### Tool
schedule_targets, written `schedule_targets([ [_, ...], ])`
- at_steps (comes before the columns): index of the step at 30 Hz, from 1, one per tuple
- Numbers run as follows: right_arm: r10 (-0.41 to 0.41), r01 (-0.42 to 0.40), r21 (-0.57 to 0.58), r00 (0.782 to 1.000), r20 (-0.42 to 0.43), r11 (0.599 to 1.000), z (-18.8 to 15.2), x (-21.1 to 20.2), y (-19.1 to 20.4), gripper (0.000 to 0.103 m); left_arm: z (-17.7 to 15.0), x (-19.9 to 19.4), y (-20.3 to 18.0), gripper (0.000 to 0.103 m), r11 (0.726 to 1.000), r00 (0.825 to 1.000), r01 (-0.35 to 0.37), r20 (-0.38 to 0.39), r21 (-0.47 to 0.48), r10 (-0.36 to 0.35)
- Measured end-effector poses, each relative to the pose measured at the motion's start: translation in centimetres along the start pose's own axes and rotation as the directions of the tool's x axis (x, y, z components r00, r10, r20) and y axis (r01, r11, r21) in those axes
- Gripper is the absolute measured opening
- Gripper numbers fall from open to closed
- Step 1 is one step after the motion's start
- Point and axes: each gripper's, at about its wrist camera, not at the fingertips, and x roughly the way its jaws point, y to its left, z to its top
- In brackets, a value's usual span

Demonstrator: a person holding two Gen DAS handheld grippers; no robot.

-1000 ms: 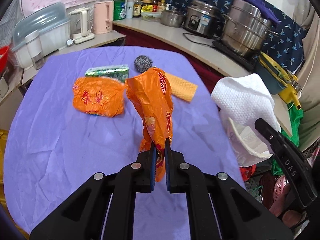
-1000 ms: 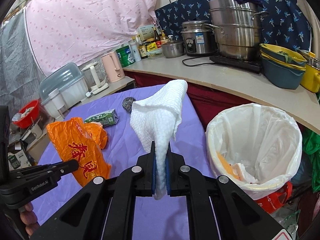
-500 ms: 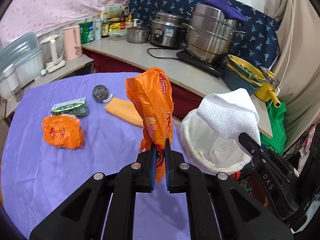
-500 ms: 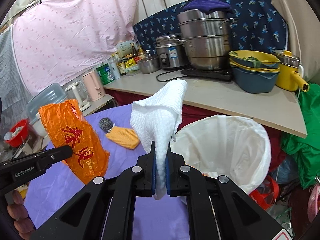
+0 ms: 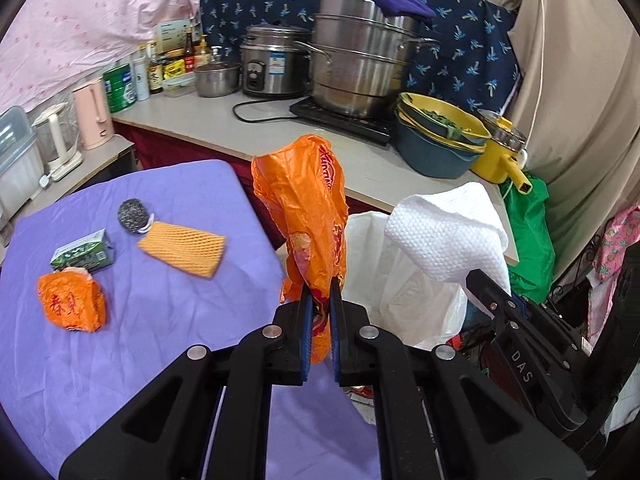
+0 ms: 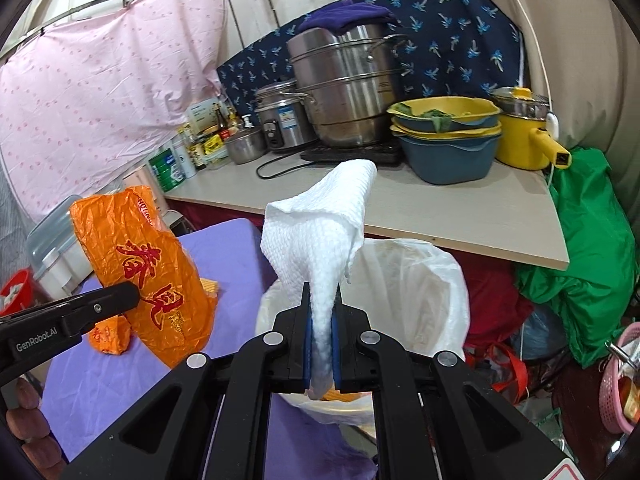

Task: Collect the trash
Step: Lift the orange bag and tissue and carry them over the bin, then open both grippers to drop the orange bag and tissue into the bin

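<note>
Orange plastic bag (image 5: 308, 216) stands pinched in left tool (image 5: 320, 320); white paper towel (image 6: 320, 232) pinched in right tool (image 6: 322, 344), above white-lined bin (image 6: 420, 280) beside purple counter (image 5: 140, 340).

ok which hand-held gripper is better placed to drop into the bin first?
Right, probably. The right hand-held gripper holds the paper towel directly in front of the bin's bag. The left hand-held gripper, clamping the orange bag, sits nearer the purple table, beside the bin.
</note>
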Motion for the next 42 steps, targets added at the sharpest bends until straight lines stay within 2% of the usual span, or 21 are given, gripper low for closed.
schedule_targets([
  [13,-0.03,0.033,0.046,0.998,-0.055,0.998,-0.9,2.8,-3.7,0.007,0.3,5.4,-4.0,0.007,0.998,0.997,0.023,-0.072,0.061,-0.018],
  [32,-0.047,0.054,0.08,0.995,-0.092,0.995,-1.5,6.0,-5.6,0.01,0.4,10.0,-5.0,0.009,0.998,0.991,0.033,-0.131,0.061,-0.024],
  [33,-0.05,0.057,0.082,0.995,-0.09,0.995,-1.6,6.0,-5.6,0.01,0.4,10.1,-5.0,0.011,0.998,0.991,0.029,-0.133,0.061,-0.021],
  [35,-0.05,0.058,0.082,0.995,-0.092,0.995,-1.5,6.1,-5.5,0.012,0.4,10.2,-4.8,0.028,0.998,0.991,0.019,-0.131,0.054,-0.012],
  [36,-0.051,0.059,0.083,0.995,-0.089,0.995,-1.5,6.1,-5.5,0.014,0.4,10.1,-4.7,0.032,0.999,0.993,0.015,-0.121,0.048,-0.009],
  [37,-0.051,0.058,0.085,0.995,-0.086,0.995,-1.5,6.0,-5.5,0.022,0.4,9.9,-4.6,0.037,0.999,0.994,0.01,-0.112,0.047,-0.004],
  [38,-0.05,0.056,0.086,0.996,-0.078,0.995,-1.4,5.9,-5.4,0.028,0.4,9.7,-4.6,0.039,0.999,0.995,0.004,-0.104,0.048,0.001],
  [42,-0.045,0.05,0.086,0.997,-0.06,0.995,-1.0,5.4,-5.0,0.033,0.6,9.4,-4.2,0.039,0.999,0.995,-0.006,-0.1,0.043,0.011],
])
